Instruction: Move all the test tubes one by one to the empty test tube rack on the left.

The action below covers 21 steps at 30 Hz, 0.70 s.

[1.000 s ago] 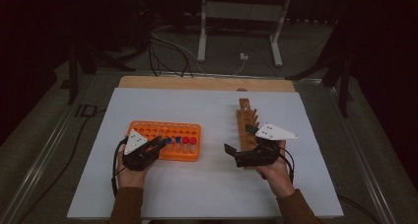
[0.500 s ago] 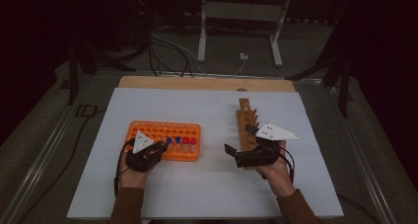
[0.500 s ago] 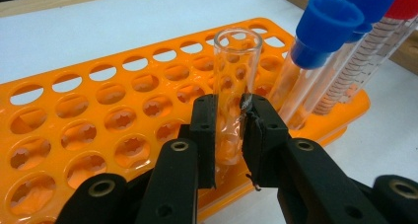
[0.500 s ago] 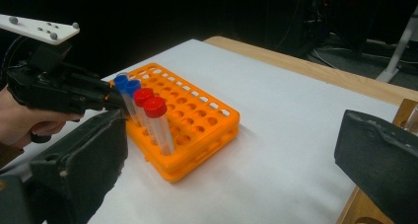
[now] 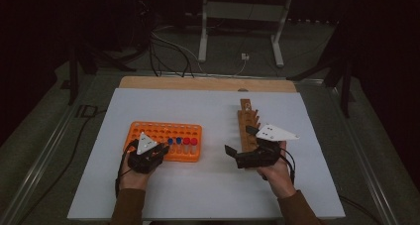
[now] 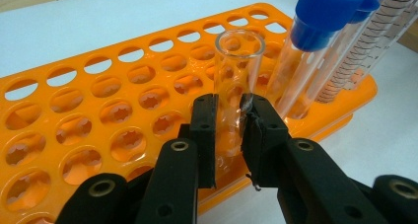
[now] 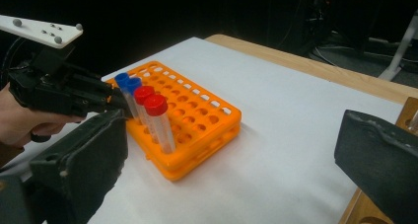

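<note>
The clear uncapped test tube (image 6: 238,81) stands upright in a hole of the orange tube rack (image 6: 98,100), in the row nearest the person, and the left gripper (image 6: 227,130) has its two black jaws clamped on the glass low down, one pad pressed to each side, as the left gripper view shows. Just beside it in the same row stand two blue-capped tubes (image 6: 328,12) and, past them, graduated tubes with red caps; from the right gripper view those are two red-capped tubes (image 7: 150,105) at the rack's near corner. From the high view, the rack (image 5: 163,131) lies on the white table sheet (image 5: 198,195) left of centre, and the left gripper (image 5: 148,154) sits at its near left edge with the person's left hand (image 5: 132,175) behind it. The right gripper (image 5: 236,155) is well apart from the rack, at the near end of a wooden peg rack (image 5: 246,121) that runs away from the person on the right half of the sheet. Its jaws stand wide apart with nothing between them, plain in the right gripper view, where the right-hand pad (image 7: 379,155) seems to hang just over the wooden rack's edge, though that corner is too cropped to be sure.
</note>
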Available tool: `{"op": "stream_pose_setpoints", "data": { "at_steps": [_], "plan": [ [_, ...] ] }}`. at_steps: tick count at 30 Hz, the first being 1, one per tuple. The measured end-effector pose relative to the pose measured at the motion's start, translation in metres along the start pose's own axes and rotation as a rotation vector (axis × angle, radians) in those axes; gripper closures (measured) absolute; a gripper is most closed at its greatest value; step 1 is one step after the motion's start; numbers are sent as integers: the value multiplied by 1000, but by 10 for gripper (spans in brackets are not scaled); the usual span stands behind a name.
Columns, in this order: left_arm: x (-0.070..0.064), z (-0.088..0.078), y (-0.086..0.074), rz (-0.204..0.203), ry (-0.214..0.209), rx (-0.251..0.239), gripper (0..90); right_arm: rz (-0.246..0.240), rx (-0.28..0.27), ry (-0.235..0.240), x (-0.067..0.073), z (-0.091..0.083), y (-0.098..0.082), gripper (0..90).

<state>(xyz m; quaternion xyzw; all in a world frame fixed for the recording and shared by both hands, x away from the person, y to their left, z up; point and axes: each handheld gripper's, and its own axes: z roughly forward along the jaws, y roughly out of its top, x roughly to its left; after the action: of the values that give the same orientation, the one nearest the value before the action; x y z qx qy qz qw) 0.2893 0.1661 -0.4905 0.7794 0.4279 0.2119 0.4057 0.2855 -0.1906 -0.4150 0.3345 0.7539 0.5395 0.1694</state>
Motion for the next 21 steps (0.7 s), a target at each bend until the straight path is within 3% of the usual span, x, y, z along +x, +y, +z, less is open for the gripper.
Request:
{"op": "stream_pose_setpoints", "data": {
  "at_steps": [5,11,18,21],
  "plan": [
    [1,-3,0,-8,-6,5,748,-1,-4,-3,-1,-1,1,2],
    [5,-12,0,-32,-22,-13,610,6,-7,-6,-3,-2,1,2],
    [11,-26,1,-88,-96,-120,426,11,-7,-20,-8,-3,1,2],
    [10,-27,3,-103,-109,-156,328,10,-2,-31,-12,-3,1,2]
  ]
}}
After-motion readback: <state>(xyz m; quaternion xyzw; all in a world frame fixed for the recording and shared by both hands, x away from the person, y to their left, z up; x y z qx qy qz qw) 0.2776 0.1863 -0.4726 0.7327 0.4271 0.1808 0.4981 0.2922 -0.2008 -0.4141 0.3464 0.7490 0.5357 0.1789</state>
